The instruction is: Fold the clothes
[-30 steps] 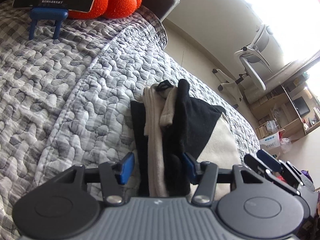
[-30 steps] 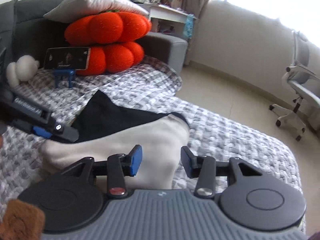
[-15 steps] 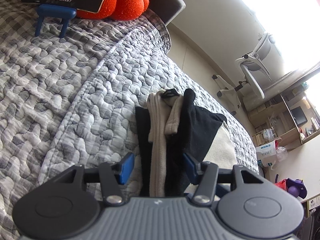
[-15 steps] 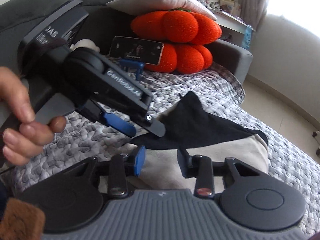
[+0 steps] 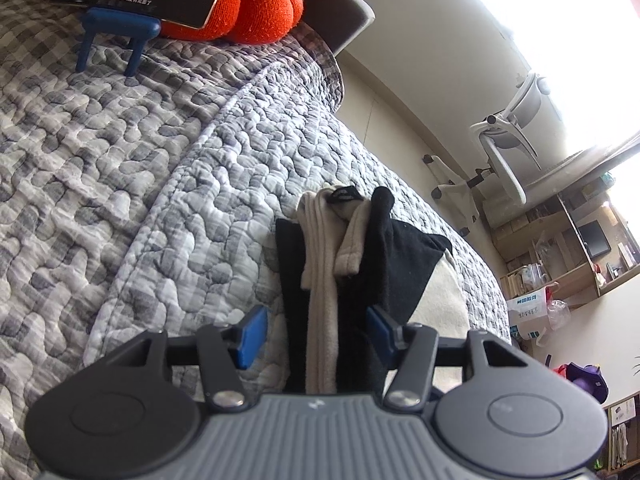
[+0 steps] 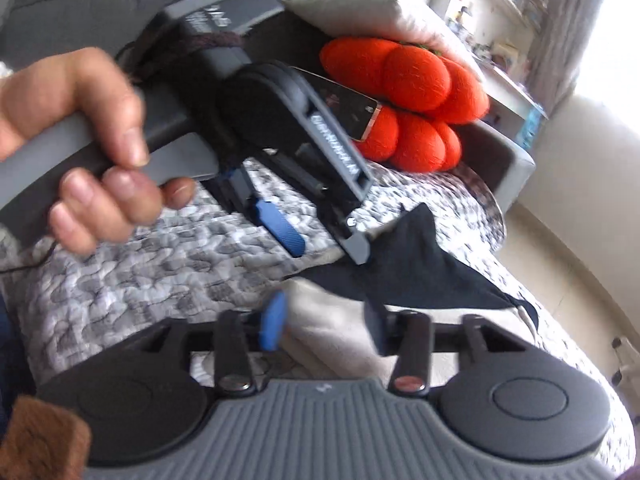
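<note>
Right gripper [image 6: 326, 330] jaws just sprang wider, cream cloth between, no pinch seen; swung in toward left gripper [image 5: 314, 334]; left unchanged, jaws apart astride bunched black-and-cream garment [image 5: 332, 264] on quilted bed [image 5: 120, 160]; likely regrasp before next fold.

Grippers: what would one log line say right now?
left gripper: open, astride garment | right gripper: jaws just been opening, garment between, unpinched | fold: unfinished
</note>
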`<state>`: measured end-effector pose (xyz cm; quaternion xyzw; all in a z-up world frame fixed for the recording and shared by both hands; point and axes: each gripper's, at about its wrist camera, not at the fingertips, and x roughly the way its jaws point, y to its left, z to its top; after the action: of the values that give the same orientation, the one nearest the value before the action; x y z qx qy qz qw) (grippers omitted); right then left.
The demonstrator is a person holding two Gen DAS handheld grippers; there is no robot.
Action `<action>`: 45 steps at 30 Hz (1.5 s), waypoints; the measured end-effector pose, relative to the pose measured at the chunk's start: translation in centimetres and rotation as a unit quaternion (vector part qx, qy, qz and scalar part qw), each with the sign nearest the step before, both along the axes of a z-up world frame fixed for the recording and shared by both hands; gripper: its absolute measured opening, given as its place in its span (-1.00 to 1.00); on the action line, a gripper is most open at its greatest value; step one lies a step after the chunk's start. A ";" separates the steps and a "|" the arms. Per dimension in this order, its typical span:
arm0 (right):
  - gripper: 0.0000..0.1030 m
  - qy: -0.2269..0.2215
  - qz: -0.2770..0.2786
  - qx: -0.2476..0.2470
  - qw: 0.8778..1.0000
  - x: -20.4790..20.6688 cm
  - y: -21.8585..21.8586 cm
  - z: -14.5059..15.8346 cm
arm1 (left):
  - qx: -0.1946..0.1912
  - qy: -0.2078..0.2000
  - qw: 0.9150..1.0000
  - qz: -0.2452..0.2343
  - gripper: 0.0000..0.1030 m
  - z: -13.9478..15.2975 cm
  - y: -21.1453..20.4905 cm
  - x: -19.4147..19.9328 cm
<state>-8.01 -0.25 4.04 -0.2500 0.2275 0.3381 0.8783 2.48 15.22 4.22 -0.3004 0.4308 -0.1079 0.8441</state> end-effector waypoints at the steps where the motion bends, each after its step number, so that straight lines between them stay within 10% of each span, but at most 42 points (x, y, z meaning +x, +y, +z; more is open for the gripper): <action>1: 0.18 0.001 0.011 -0.008 1.000 -0.3 0.3 -0.2 | -0.001 0.001 1.000 0.001 0.10 0.0 0.1 0.0; 10: 0.21 -0.095 0.038 -0.149 0.984 -1.9 3.7 -3.8 | -0.035 0.013 0.999 0.004 0.27 -0.5 0.5 0.0; 13: -0.19 -0.104 0.029 -0.153 0.982 -1.6 3.7 -3.5 | -0.066 0.022 0.998 0.010 0.36 -0.9 1.0 0.0; 24: -0.54 -0.050 -0.018 -0.021 0.998 0.1 0.6 1.0 | -0.184 0.041 0.982 0.012 0.67 -2.4 0.6 0.2; 32: -0.55 -0.049 -0.021 -0.007 0.999 0.4 0.4 1.0 | -0.163 0.046 0.986 0.000 0.69 -2.7 -1.5 1.5; 45: -0.84 -0.036 0.008 -0.014 0.999 -0.1 0.6 0.5 | -0.063 0.028 0.998 -0.003 -0.10 -1.9 -3.4 4.1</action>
<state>-8.13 0.36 4.59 -0.2762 0.1984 0.3324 0.8797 6.58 11.85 2.35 -0.3547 0.4474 -0.1292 0.8108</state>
